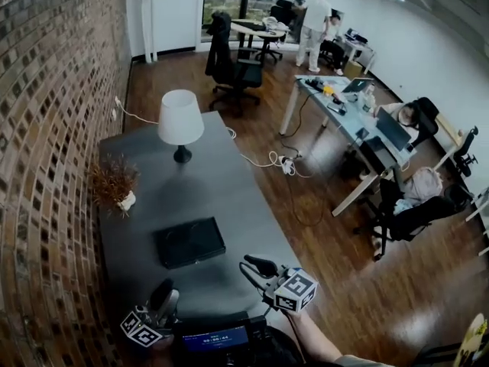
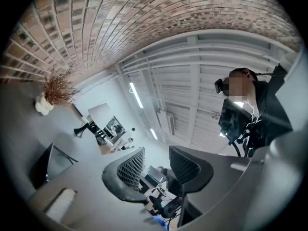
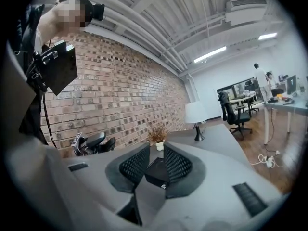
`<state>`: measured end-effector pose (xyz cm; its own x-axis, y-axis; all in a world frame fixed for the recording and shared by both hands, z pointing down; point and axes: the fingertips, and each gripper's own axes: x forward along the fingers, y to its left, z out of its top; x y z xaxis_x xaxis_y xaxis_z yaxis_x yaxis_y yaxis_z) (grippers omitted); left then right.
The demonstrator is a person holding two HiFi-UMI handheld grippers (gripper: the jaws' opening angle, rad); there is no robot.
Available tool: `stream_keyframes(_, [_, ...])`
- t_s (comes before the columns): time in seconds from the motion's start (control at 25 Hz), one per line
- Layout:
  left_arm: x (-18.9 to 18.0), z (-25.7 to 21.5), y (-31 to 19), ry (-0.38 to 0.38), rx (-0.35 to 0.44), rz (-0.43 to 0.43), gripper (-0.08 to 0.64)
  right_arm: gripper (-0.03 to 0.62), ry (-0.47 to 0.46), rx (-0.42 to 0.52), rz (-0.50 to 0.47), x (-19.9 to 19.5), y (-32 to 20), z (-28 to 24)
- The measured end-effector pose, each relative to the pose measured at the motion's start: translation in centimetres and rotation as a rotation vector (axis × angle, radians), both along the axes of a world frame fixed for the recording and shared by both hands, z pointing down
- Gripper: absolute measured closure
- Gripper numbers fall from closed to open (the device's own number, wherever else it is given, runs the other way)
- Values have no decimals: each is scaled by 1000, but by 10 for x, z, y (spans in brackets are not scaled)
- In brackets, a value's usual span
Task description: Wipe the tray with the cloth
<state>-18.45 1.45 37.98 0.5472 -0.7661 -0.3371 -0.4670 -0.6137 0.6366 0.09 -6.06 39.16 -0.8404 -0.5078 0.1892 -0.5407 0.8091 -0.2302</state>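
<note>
A red-brown brick wall (image 1: 46, 128) fills the left edge of the head view, and the long grey worktop (image 1: 214, 182) runs alongside it. At the worktop's left edge, near the wall, a brown dried plant (image 1: 114, 179) stands in a small white pot (image 1: 127, 201). Above and to the right of it, in the upper middle of the worktop, is a white-shaded table lamp (image 1: 180, 121) on a dark foot.

The black rectangular tray (image 1: 189, 241) lies flat on the worktop in the lower centre of the frame, well apart from the plant and the lamp.

At the lower left, below the tray, the left hand-held gripper (image 1: 162, 297) is raised off the worktop. In its own view its jaws (image 2: 156, 153) stand apart with only the room showing through the gap.

Right of it, at the bottom centre, the right hand-held gripper (image 1: 254, 271) hangs over the worktop's near right corner. In its own view its jaws (image 3: 156, 150) are drawn almost together, leaving a narrow slit with nothing gripped. The tray (image 3: 156, 173) shows through that slit, farther off on the worktop.

The right half of the head view shows a brown wooden floor (image 1: 336, 297), with white office desks (image 1: 344, 121) at the upper right.
</note>
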Motion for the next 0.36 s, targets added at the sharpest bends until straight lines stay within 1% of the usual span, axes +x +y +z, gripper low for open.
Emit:
stream_keyframes(0.08, [3, -12, -2, 13, 57, 18, 413, 506, 4, 13, 3, 2, -3, -2])
stream_keyframes(0.16, [5, -24, 1, 47, 102, 33, 413, 506, 7, 17, 3, 3, -2, -3])
stream_keyframes(0.36, [6, -50, 24, 143, 162, 55, 414, 506, 8, -4, -28, -5, 15, -1])
